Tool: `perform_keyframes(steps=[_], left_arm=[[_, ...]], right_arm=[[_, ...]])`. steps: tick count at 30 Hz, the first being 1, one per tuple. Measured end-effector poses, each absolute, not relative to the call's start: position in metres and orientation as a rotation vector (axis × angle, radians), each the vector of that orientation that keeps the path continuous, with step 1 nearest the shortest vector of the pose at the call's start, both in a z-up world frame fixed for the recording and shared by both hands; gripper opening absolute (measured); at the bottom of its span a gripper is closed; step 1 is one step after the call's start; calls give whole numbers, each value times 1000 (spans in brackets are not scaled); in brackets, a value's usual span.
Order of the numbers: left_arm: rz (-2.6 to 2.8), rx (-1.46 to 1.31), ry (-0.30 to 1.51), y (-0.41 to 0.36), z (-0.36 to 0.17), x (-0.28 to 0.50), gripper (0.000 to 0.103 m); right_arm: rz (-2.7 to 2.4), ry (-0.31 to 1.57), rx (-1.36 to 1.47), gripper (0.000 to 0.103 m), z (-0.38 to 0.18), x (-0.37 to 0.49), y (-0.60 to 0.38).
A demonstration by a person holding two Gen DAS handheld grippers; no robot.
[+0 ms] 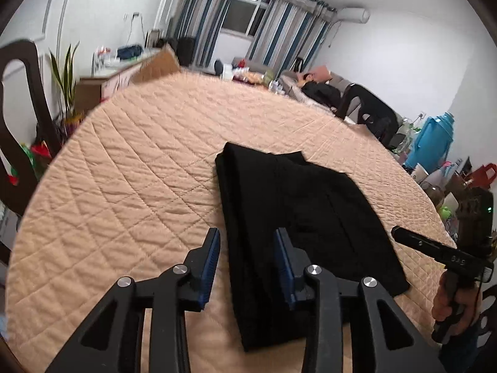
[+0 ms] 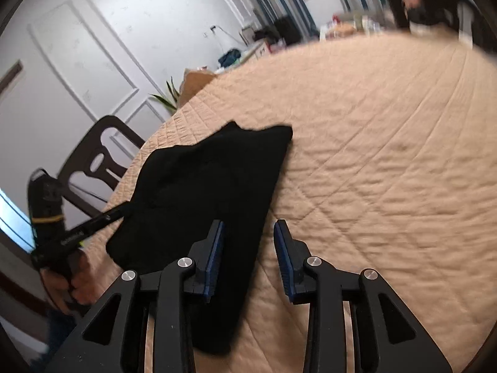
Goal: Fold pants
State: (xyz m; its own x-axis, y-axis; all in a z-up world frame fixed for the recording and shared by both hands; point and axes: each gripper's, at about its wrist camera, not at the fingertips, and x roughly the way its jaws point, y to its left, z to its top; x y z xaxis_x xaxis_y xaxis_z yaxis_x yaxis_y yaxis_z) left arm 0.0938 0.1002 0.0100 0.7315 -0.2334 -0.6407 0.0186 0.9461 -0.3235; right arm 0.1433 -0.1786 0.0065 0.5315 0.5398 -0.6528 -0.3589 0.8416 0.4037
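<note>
Jaws of our left gripper (image 1: 247, 264) stand apart and empty, above the near left edge of the folded black pants (image 1: 298, 217). The pants lie flat on the quilted tan cover of the table (image 1: 130, 168), folded lengthwise. Our right gripper (image 2: 248, 259) also has its jaws apart, nothing between the pads, poised over the pants' near right edge; its pads (image 2: 284, 258) clear the cloth.

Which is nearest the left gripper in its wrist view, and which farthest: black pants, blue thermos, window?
1. Black pants, just ahead between the left gripper's fingers.
2. Blue thermos, off to the right past the table edge.
3. Window, on the far wall.
</note>
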Motion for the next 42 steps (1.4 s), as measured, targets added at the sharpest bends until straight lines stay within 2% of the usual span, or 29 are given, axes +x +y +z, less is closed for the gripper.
perform_keyframes(steps=[4,8,20,29,33,42], left_arm=[[-204,-266,694,82,20,69,38],[-212,-183,734,62,4,65,39],[-168,-139,721,55,9,52,38],[-120,-116,719,59,18,94,39],[-60,-108,795,59,-2,112,39],[-60,-94,758,48,11,62,39]], right_arm=[[611,813,133,31,17,112,-164],[620,869,-18,28,-7,98,-147],[621,821,-24,28,9,85,-143],[582,806,-36,28,18,129,-130],[523,901,-16,28,-3,165,-126],[564,838,-38,28,10,106,-131]])
